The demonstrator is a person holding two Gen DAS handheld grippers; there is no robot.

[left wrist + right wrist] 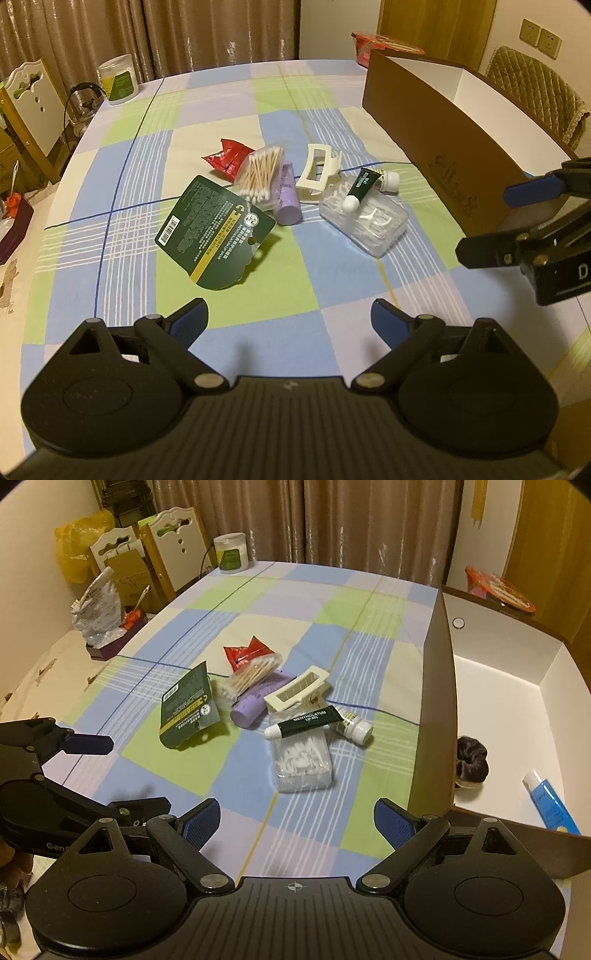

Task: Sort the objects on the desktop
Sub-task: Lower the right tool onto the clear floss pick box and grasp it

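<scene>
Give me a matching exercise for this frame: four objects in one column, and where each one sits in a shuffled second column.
Objects:
1. green lip gel tube
2. dark scrunchie
3. cotton swabs
4. white-lidded jar

Places:
A. inside the brown box
B. far table edge by the curtain
C. on the clear floss-pick box
D. on the purple tube

Pairs: 1-C, 2-A, 3-D, 4-B

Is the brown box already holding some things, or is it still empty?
Not empty. In the right wrist view, the brown box holds a dark scrunchie and a blue tube on its white floor.
</scene>
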